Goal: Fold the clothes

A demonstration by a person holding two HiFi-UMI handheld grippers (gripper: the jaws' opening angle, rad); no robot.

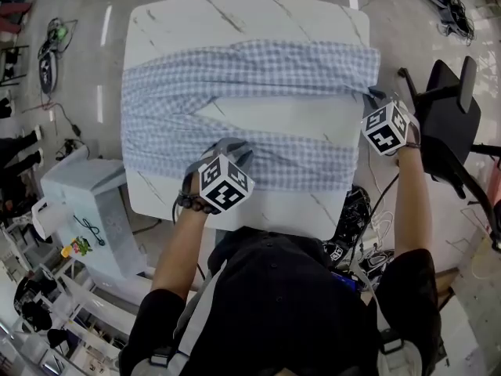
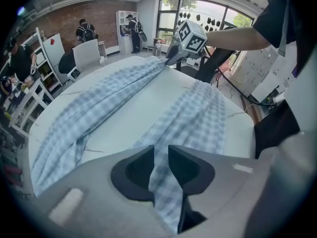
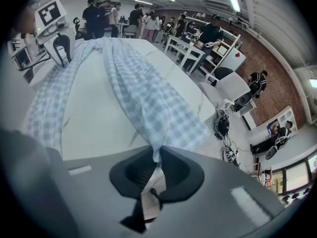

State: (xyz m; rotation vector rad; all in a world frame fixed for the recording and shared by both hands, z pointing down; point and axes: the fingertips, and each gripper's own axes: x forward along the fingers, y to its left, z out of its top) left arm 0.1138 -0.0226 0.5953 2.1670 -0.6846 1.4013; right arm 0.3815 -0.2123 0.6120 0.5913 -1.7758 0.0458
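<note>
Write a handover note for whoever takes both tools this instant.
Left tool: shut on the near band of the blue-and-white checked cloth garment.
Right tool: shut on the garment's right end, by the table's right edge.
Garment: stretched across the white marble-look table in two bands, with bare tabletop between them.
Done: both grips set.
Left: the folding itself; no neat fold shows yet.

Marble table (image 1: 243,18), black chair (image 1: 448,108)

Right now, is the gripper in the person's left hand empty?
No, the left gripper has a fold of the checked cloth pinched between its jaws.
</note>
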